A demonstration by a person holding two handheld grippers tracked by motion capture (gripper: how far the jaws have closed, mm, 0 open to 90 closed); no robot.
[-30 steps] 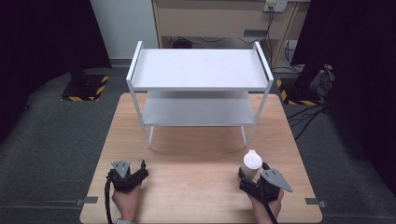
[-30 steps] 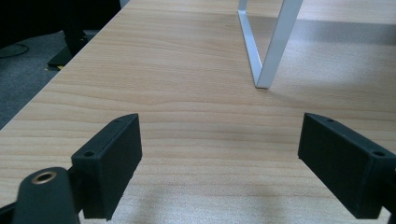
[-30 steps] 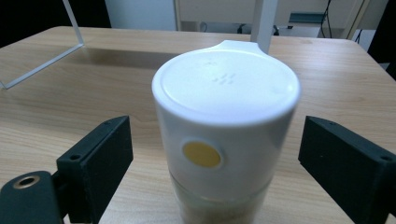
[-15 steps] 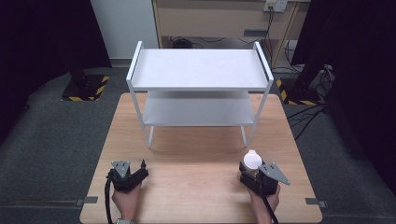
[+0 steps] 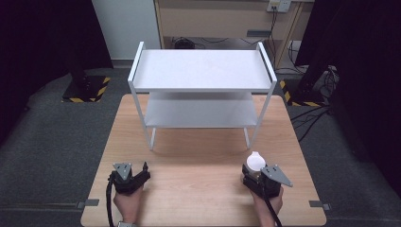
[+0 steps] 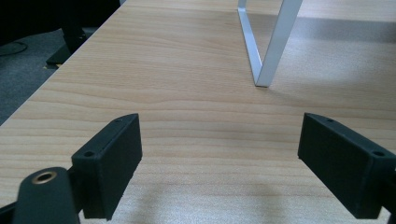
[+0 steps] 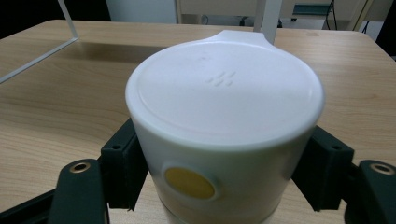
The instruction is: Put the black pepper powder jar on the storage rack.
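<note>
Right gripper: your right gripper (image 5: 254,171) sat at the near right of the table (image 5: 198,156), its jaws closed on a white cup (image 7: 224,135).
Cup: it stood upright between your right jaws, pressed from both sides by the black pads (image 7: 122,170); a flat white lid with a small tab on its far edge covered it, and a yellow round mark faced back toward your hand. Whether its base touched the table, cannot tell.
Left gripper: your left gripper (image 6: 219,161) had its jaws spread wide with nothing between them, just bare wood grain; it was low over the near left of the table, well apart from your right one.
Shelf: a white two-tier shelf rack (image 5: 203,71) stood ahead of both grippers, at the far half of the table; both tiers were bare.
Rack leg: one white leg (image 6: 275,44) landed ahead and to the right of your left jaws, well apart from them.
Hands: your hands (image 5: 128,204) gripped each tool from behind at the near edge.
</note>
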